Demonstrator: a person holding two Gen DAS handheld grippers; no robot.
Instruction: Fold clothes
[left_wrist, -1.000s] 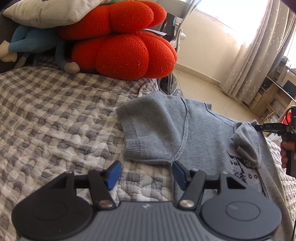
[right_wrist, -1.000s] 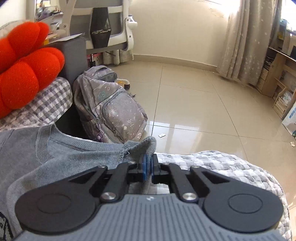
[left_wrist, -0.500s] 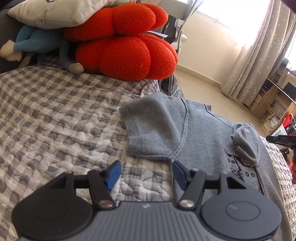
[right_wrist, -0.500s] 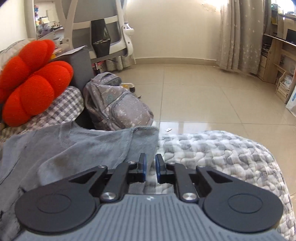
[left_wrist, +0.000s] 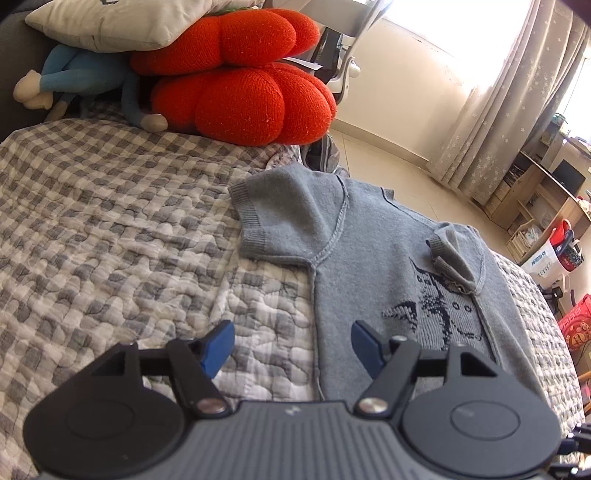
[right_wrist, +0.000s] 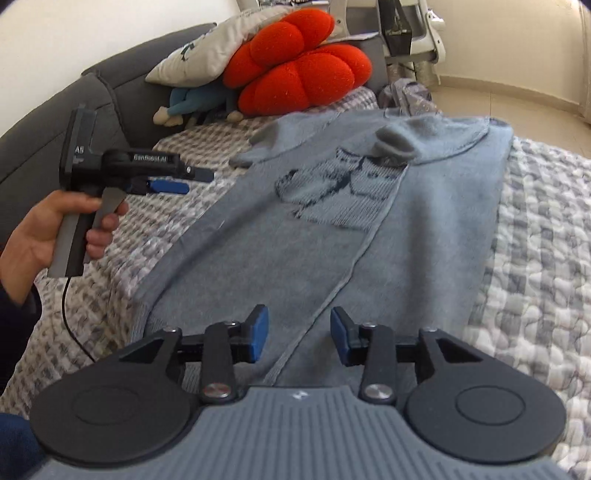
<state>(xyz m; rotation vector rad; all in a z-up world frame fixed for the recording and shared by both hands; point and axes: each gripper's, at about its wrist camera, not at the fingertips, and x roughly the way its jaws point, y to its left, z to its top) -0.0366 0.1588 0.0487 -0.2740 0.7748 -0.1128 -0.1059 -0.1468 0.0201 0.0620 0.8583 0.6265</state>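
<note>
A grey knit sweater (left_wrist: 369, 258) with a dark picture on its chest lies flat on the checked quilt (left_wrist: 110, 229). Its one sleeve (left_wrist: 291, 218) is spread out to the side, and the other sleeve (left_wrist: 454, 254) is folded in over the chest. My left gripper (left_wrist: 293, 347) hovers over the sweater's side edge; its jaws are opening with nothing between them. From the right wrist view the sweater (right_wrist: 332, 229) stretches away from its hem. My right gripper (right_wrist: 299, 334) hangs above the hem, jaws opening and empty. A hand (right_wrist: 55, 229) holds the left gripper (right_wrist: 190, 181) at the left.
Red knit cushions (left_wrist: 240, 99), a pale pillow (left_wrist: 122, 22) and a blue plush toy (left_wrist: 77, 81) are stacked at the head of the bed. A grey headboard (right_wrist: 44, 122) runs along the left. A backpack (right_wrist: 410, 92), an office chair and tiled floor lie beyond the bed.
My right gripper let go of the folded sleeve, swung round to the hem end and opened. My left gripper drew back a little and spread wider.
</note>
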